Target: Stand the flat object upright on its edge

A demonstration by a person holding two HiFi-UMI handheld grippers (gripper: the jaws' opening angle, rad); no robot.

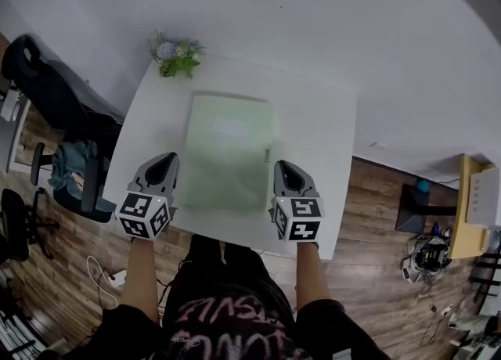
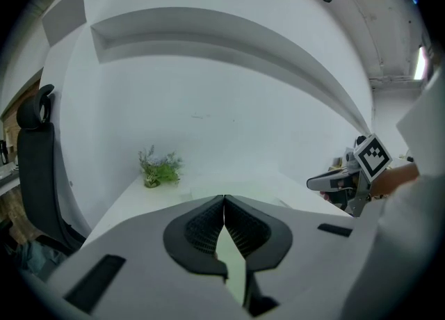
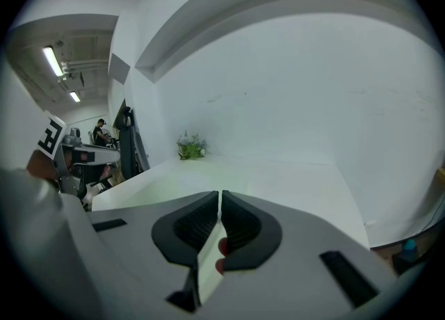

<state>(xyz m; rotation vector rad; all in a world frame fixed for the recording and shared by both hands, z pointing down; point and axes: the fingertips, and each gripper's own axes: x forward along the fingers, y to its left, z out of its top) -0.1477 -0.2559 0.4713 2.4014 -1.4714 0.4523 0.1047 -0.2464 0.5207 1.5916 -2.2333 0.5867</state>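
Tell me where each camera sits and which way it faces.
Head view: on the person's head, looking steeply down at the white table and the pale green flat object lying on it; left gripper, right gripper, forearms and torso show.
Left gripper view: on the left gripper, looking along its shut jaws across the table to the plant by the wall.
Right gripper view: on the right gripper, facing the same way past its shut jaws.
Shared: all three show the plant; each gripper view catches the other gripper.

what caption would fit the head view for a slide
Pale green flat rectangular sheet lying on a white table between left gripper and right gripper, tongs shut, small green plant beyond.
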